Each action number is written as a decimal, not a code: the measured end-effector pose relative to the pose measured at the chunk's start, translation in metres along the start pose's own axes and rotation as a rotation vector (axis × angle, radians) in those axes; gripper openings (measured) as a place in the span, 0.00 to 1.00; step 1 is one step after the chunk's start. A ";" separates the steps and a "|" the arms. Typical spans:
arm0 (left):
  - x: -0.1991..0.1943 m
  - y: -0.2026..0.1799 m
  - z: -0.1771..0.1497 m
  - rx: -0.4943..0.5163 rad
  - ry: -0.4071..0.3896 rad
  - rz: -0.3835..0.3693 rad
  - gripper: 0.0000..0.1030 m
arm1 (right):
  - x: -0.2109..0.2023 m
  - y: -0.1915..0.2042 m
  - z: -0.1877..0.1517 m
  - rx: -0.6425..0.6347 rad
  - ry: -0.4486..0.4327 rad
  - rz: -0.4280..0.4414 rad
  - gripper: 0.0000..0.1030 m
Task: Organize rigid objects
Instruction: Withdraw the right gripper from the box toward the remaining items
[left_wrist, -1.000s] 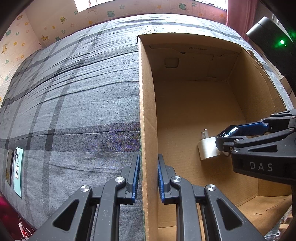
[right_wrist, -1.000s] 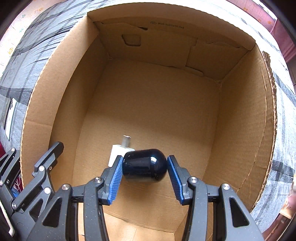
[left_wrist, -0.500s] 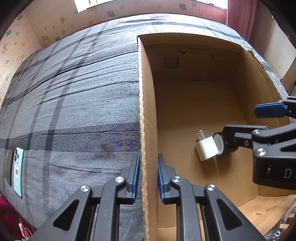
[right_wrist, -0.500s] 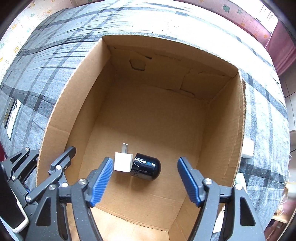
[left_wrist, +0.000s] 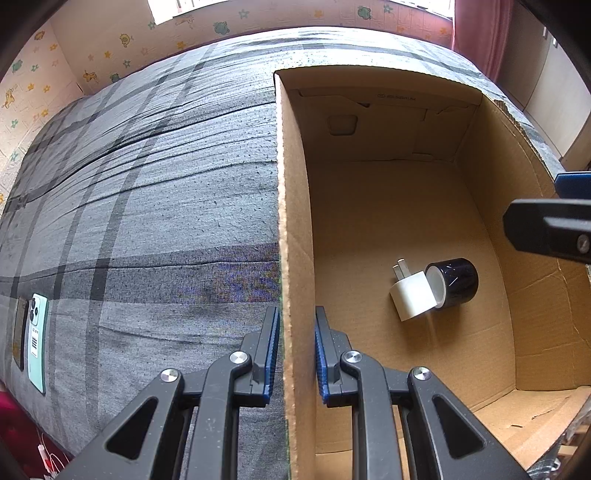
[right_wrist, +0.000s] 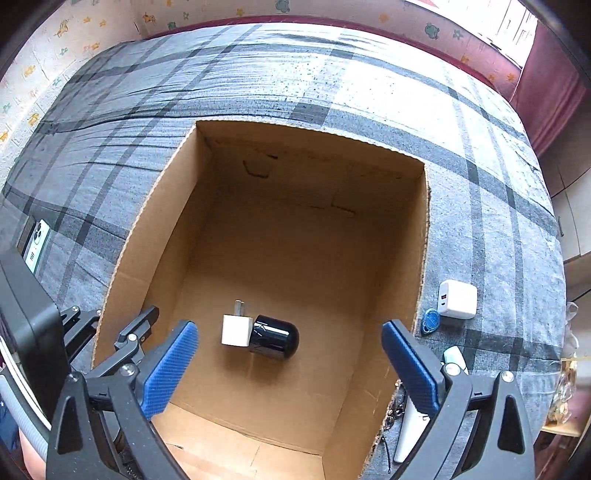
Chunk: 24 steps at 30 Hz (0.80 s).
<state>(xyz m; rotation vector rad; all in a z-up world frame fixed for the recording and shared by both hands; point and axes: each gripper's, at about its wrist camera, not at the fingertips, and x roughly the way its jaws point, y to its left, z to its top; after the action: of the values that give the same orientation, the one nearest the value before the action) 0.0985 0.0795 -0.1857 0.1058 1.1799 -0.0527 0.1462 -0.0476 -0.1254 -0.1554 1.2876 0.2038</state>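
An open cardboard box sits on the grey plaid bed cover. On its floor a dark blue cup lies on its side, touching a small white plug charger. My right gripper hangs above the box, its jaws opening wide with nothing between them; one finger shows at the right edge of the left wrist view. My left gripper is shut on the box's left wall, one pad on each side.
A mint green phone lies at the left edge of the bed. To the right of the box are a white charger block, a blue tag and a white stick-shaped item. Wallpapered walls and a curtain stand beyond the bed.
The right gripper let go of the dark blue cup, opened wide and rose out of the box. The cup now lies by the white charger. The left gripper kept still on the wall.
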 end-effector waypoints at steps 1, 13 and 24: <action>0.000 0.000 0.000 0.000 0.000 0.000 0.20 | -0.003 -0.002 0.000 0.003 -0.006 -0.001 0.99; 0.000 0.000 0.000 -0.002 0.000 -0.001 0.20 | -0.032 -0.062 -0.004 0.069 -0.029 -0.042 0.99; -0.001 0.000 0.000 -0.003 0.000 0.000 0.20 | -0.041 -0.133 -0.020 0.167 -0.029 -0.094 0.99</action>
<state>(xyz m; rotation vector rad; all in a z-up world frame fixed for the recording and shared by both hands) 0.0984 0.0795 -0.1851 0.1036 1.1797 -0.0512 0.1481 -0.1842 -0.0910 -0.0698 1.2596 0.0181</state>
